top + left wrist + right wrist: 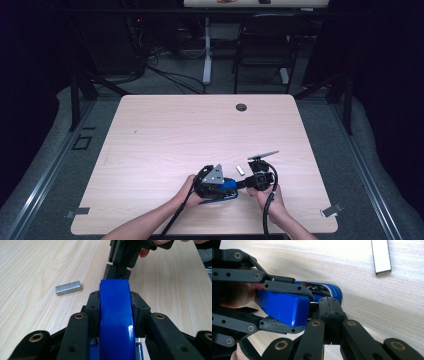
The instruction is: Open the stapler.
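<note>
Stapler (115, 315), blue and glossy, is held crosswise between the jaws of the left gripper (115, 302), whose black pads are pressed against its two flanks; the jaws are thus kept partly apart by the stapler's body. In the high view the stapler (229, 185) is seen near the front edge of the wooden table (175, 130), just ahead of the left gripper (222, 185) and between the two hands. The right gripper (329, 308) is brought up to the stapler's front end with its jaws closed tightly together, fingertip against fingertip; whether anything thin is pinched between them cannot be told, since the tips are partly hidden by the stapler (284, 307). The metal staple channel (322, 288) appears to be exposed at that end, just beyond the right gripper's tips. A strip of staples (68, 288) is laid flat on the table, ahead and to the left of the left gripper, apart from it. In the high view this strip (240, 170) is seen just beyond the right gripper (247, 183). A white tape piece (381, 255) is stuck to the table, well beyond the right gripper's tips.
</note>
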Available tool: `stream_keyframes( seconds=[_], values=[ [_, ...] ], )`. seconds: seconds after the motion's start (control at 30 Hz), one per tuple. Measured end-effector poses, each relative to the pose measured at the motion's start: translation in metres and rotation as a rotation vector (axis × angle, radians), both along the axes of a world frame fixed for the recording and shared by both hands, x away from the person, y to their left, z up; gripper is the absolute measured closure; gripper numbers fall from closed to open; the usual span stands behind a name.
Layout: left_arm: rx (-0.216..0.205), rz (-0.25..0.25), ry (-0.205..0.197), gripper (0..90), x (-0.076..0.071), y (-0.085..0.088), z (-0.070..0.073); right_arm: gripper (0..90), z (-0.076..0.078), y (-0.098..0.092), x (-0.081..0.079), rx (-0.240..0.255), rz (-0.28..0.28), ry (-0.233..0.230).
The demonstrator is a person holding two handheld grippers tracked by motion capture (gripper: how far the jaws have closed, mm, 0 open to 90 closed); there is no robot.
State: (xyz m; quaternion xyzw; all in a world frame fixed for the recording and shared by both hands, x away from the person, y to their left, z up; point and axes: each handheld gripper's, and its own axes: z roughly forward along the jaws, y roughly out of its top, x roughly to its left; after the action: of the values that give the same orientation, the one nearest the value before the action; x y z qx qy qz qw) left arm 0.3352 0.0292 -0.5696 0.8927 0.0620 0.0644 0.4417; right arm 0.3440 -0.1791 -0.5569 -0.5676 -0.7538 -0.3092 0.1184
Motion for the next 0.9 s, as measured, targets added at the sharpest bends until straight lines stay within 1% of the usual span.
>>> stream_keyframes(
  seconds=[0.03, 0.1, 0.13, 0.17, 0.27, 0.37, 0.4, 0.43, 0.47, 0.5, 0.53, 0.57, 0.6, 0.67, 0.7, 0.73, 0.77, 0.8, 0.87, 0.9],
  values=[
    [0.000, 0.001, 0.000, 66.4, 0.0001, 0.0002, 0.0000, 90.0, -0.0004, 0.0001, 0.0002, 0.011, -0.005, -0.001],
    [-0.010, 0.000, -0.003, 66.4, -0.0004, 0.0010, -0.0006, 90.0, -0.0010, 0.0003, 0.0007, 0.012, -0.005, -0.012],
    [-0.010, 0.000, -0.003, 66.4, -0.0004, 0.0010, -0.0006, 90.0, -0.0010, 0.0003, 0.0007, 0.012, -0.005, -0.012],
    [-0.019, -0.001, -0.003, 66.4, -0.0002, 0.0016, -0.0014, 90.0, -0.0006, 0.0002, 0.0006, 0.012, -0.007, -0.004],
    [-0.024, 0.000, -0.004, 66.4, -0.0006, 0.0022, -0.0016, 90.0, -0.0006, 0.0007, 0.0006, 0.010, -0.009, -0.008],
    [-0.031, 0.001, -0.015, 66.4, -0.0013, 0.0027, -0.0019, 90.0, -0.0010, 0.0002, 0.0010, 0.014, -0.010, -0.007],
    [-0.088, 0.015, -0.012, 66.4, -0.0018, 0.0060, -0.0005, 90.0, -0.0010, 0.0000, 0.0011, 0.015, -0.009, -0.005],
    [-0.109, 0.019, -0.008, 66.4, -0.0012, 0.0076, 0.0034, 90.0, -0.0015, -0.0004, 0.0012, 0.002, -0.004, -0.021],
    [-0.108, 0.012, -0.029, 66.3, -0.0025, 0.0069, 0.0065, 90.0, -0.0007, -0.0016, 0.0011, 0.003, -0.015, -0.009],
    [-0.092, 0.006, -0.043, 66.3, -0.0038, 0.0052, 0.0079, 90.0, -0.0007, -0.0016, 0.0011, 0.003, -0.015, -0.009],
    [-0.093, 0.006, -0.036, 66.3, -0.0028, 0.0055, 0.0073, 90.0, -0.0017, -0.0033, 0.0017, 0.018, -0.015, -0.002],
    [-0.088, 0.005, -0.027, 66.3, -0.0013, 0.0062, 0.0056, 90.0, -0.0021, -0.0026, 0.0013, 0.021, -0.022, -0.009],
    [-0.058, 0.002, -0.025, 66.1, -0.0008, 0.0051, 0.0014, 90.0, -0.0007, -0.0004, 0.0022, -0.002, 0.012, -0.027],
    [-0.057, 0.007, -0.019, 66.1, -0.0007, 0.0048, -0.0014, 90.0, 0.0000, 0.0005, 0.0022, -0.008, 0.020, -0.034],
    [-0.045, 0.001, -0.018, 66.1, 0.0000, 0.0042, -0.0005, 90.0, -0.0001, 0.0014, 0.0024, -0.004, 0.016, -0.038],
    [-0.043, -0.003, -0.021, 66.0, 0.0003, 0.0041, -0.0002, 90.0, -0.0004, 0.0010, 0.0027, 0.000, 0.019, -0.038],
    [-0.042, -0.002, -0.016, 65.9, 0.0003, 0.0039, -0.0002, 90.0, -0.0008, 0.0002, 0.0029, 0.009, 0.018, -0.035],
    [-0.030, -0.004, -0.016, 65.9, 0.0003, 0.0032, 0.0001, 90.0, -0.0014, -0.0009, 0.0033, 0.015, 0.021, -0.030],
    [-0.009, -0.012, -0.025, 65.8, -0.0009, 0.0019, 0.0009, 90.0, -0.0004, 0.0004, 0.0033, 0.010, 0.021, -0.035],
    [0.001, -0.018, -0.032, 65.8, -0.0013, 0.0016, 0.0015, 90.0, 0.0005, 0.0003, 0.0033, 0.003, 0.030, -0.040]
  ],
)
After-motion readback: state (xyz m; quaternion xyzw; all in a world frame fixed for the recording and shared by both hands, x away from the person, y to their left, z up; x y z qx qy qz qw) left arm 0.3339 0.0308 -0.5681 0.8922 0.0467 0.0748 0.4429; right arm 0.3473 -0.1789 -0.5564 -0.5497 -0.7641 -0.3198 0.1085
